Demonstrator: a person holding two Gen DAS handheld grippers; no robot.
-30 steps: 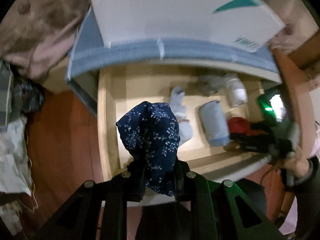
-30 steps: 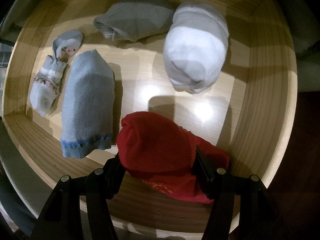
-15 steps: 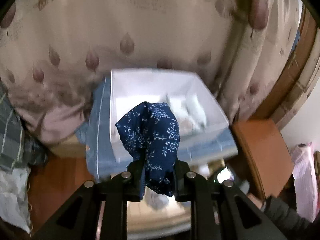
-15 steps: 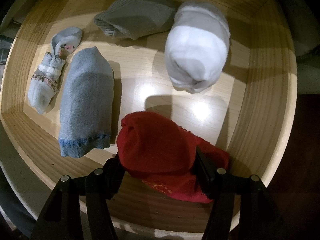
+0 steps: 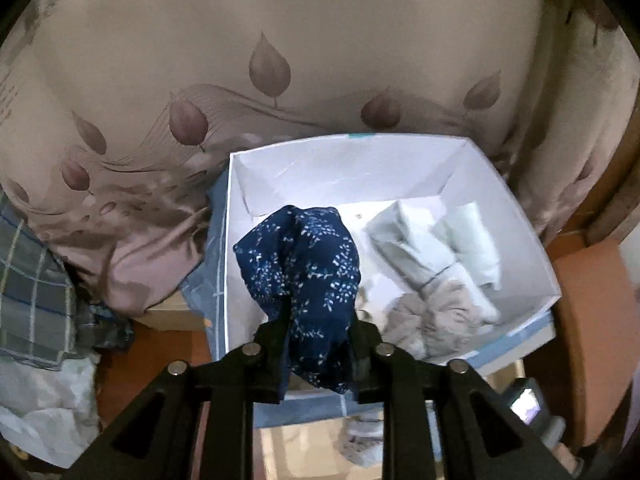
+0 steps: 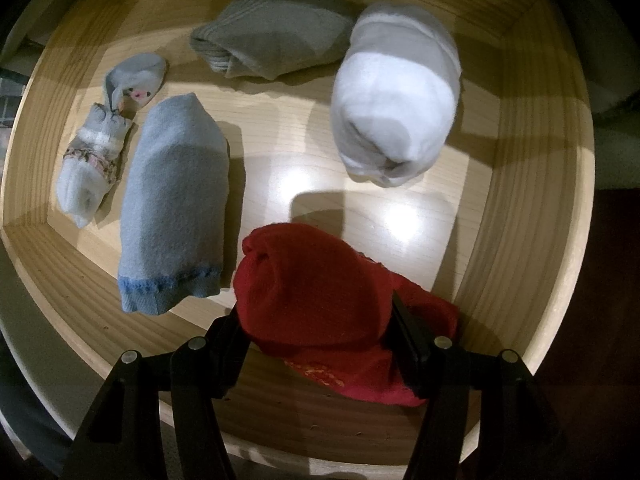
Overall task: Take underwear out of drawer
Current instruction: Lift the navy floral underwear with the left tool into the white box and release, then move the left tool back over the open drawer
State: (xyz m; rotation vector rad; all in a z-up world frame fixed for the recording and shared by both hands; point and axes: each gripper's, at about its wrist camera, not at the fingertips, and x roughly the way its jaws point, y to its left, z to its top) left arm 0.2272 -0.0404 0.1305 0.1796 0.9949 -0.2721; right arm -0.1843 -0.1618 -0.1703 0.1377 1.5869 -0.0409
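My left gripper (image 5: pixel 316 344) is shut on a navy floral underwear (image 5: pixel 304 268) and holds it above a white box (image 5: pixel 532 248) that has several pale folded garments (image 5: pixel 436 268) inside. My right gripper (image 6: pixel 318 320) sits in the wooden drawer (image 6: pixel 532 184), its jaws closed around a rolled red underwear (image 6: pixel 316 292) that rests on the drawer floor at the front. A light blue roll (image 6: pixel 172 208), a white roll (image 6: pixel 396 100), a grey roll (image 6: pixel 276 32) and a small patterned sock (image 6: pixel 100 148) also lie in the drawer.
The white box sits on a blue-grey surface (image 5: pixel 204 280) in front of a beige leaf-print cover (image 5: pixel 260 72). A plaid cloth (image 5: pixel 28 292) and white plastic (image 5: pixel 44 412) lie at the left. The drawer's edge shows below the box (image 5: pixel 304 452).
My left gripper has lifted the navy underwear out of the drawer and carried it up over the white box. My right gripper has stayed on the red underwear in the drawer.
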